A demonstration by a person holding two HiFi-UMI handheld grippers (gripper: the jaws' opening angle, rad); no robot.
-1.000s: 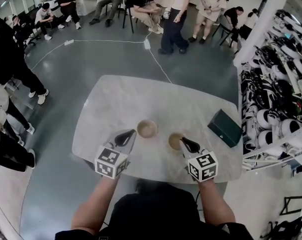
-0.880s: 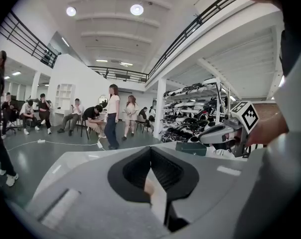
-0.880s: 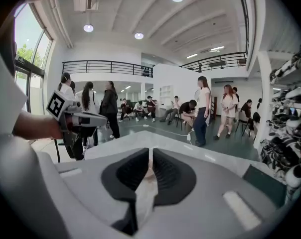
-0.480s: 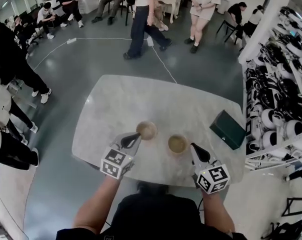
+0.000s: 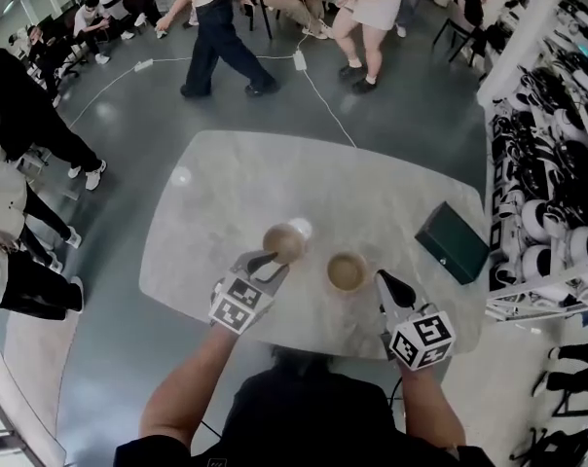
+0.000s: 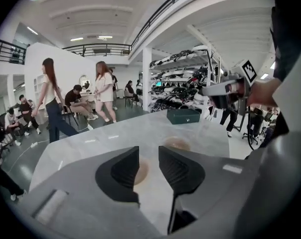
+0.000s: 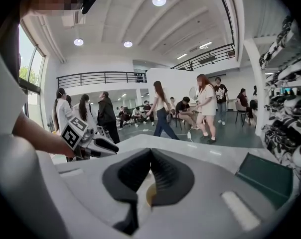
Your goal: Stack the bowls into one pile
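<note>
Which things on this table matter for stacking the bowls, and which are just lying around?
For the job: left bowl, right bowl, both on the table.
Lying about: dark green box at the table's right edge.

Left bowl (image 5: 283, 242), right bowl (image 5: 347, 271) — tan, apart, unstacked.

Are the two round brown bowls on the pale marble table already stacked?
No: in the head view the left brown bowl and the right brown bowl stand apart on the pale marble table.
</note>
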